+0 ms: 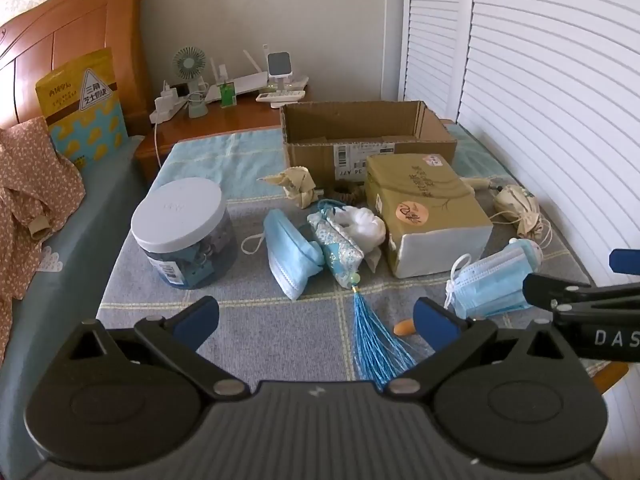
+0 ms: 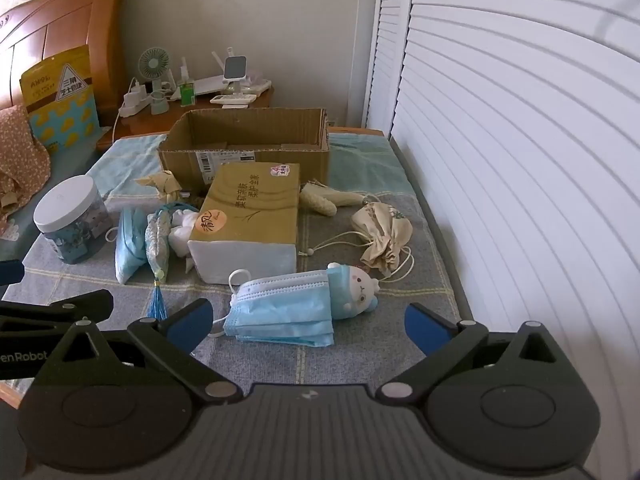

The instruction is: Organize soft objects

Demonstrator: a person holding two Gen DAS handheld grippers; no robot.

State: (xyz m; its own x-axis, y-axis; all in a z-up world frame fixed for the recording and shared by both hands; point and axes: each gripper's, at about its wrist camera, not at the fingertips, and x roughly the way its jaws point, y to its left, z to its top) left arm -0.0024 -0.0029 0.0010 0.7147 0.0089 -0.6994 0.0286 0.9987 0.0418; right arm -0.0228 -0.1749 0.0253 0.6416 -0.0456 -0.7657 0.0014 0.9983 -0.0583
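Both hand-held grippers hang above the near edge of a cloth-covered surface [image 2: 360, 364], each with its blue pads spread wide and nothing between them. The left hand-held gripper [image 1: 316, 322] sits low in its frame, over a blue tassel [image 1: 374, 344]. The right hand-held gripper [image 2: 308, 326] sits at the bottom of its frame, just short of a stack of blue masks [image 2: 280, 312].

A small plush [image 2: 356, 286] lies touching the masks' right end. At frame centre stands a tissue pack [image 2: 248, 220], with a cardboard box [image 2: 244, 148], open at the top, behind it. Left of the pack lie a white soft toy [image 1: 364, 226], a patterned pouch [image 1: 340, 246] and a folded mask [image 1: 290, 256], close together. A jar [image 1: 182, 232] stands farther left. A drawstring bag [image 2: 382, 236] lies right of the pack.
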